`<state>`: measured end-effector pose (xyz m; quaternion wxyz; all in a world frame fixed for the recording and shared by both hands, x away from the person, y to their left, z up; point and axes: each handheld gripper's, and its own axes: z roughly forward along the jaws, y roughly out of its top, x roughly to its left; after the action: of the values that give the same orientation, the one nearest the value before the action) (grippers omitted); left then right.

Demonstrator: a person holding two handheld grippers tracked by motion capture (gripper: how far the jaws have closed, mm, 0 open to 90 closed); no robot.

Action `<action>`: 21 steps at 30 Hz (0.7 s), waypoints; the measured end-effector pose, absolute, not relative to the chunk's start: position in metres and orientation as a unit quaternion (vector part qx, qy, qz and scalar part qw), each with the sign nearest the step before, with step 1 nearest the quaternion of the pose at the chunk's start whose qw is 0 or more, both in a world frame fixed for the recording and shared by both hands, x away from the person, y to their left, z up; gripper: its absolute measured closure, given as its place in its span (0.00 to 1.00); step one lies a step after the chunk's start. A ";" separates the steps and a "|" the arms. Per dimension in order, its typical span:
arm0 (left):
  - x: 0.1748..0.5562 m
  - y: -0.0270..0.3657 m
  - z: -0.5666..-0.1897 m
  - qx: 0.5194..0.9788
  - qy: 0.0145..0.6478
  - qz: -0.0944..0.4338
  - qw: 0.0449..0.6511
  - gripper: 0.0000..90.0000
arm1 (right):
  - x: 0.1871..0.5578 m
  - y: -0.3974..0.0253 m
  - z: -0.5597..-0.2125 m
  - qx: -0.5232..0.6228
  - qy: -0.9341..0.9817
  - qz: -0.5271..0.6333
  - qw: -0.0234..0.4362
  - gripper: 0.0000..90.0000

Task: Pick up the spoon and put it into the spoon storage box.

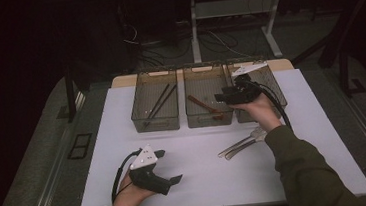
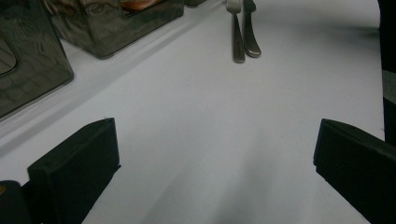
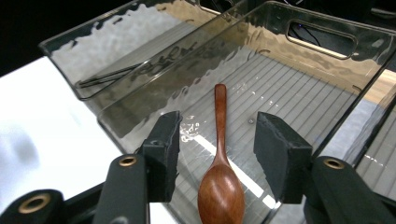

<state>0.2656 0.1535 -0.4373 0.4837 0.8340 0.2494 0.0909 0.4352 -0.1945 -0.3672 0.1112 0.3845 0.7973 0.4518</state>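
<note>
Three clear bins (image 1: pixel 156 123): chopsticks (image 1: pixel 160 104) left, wooden spoon (image 3: pixel 219 177) middle under right gripper (image 3: pixel 217 140), jaws apart; left gripper (image 1: pixel 169 167) jaws apart.

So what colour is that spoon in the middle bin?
Reddish-brown wood; the spoon shows best in the right gripper view.

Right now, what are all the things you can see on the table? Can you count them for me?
Bins: three, clear grey, side by side at the far edge of the table.
Chopsticks: two, dark, in the left bin.
Wooden spoon: one, reddish brown, in the middle bin, below the right gripper's open jaws.
Metal cutlery: two pieces, silver, one a fork, on the mat in front of the bins.
Mat: one, white, covering the table.
Left gripper: one, black, jaws open, low over the mat.
Right gripper: one, black, over the bins.
</note>
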 end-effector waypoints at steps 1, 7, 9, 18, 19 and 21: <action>0.266 0.153 -0.437 0.834 0.249 0.091 0.483 0.00 | 0.434 -0.197 -0.366 0.383 0.797 0.454 0.112 0.54; 0.265 0.153 -0.438 0.834 0.251 0.090 0.483 0.00 | 0.422 -0.210 -0.361 0.376 0.795 0.463 0.111 0.48; 0.265 0.153 -0.438 0.833 0.251 0.091 0.484 0.00 | 0.417 -0.215 -0.361 0.372 0.793 0.469 0.110 0.47; 0.267 0.155 -0.439 0.833 0.255 0.090 0.484 0.00 | 0.393 -0.234 -0.363 0.365 0.792 0.477 0.104 0.45; 0.267 0.155 -0.439 0.834 0.254 0.089 0.482 0.00 | 0.391 -0.236 -0.364 0.364 0.792 0.479 0.107 0.45; 0.267 0.155 -0.439 0.834 0.255 0.089 0.482 0.00 | 0.387 -0.240 -0.365 0.364 0.789 0.482 0.107 0.45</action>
<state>0.2670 0.1551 -0.4392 0.4815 0.8337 0.2554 0.0886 0.3868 -0.2399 -0.3648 0.1071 0.3645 0.7894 0.4822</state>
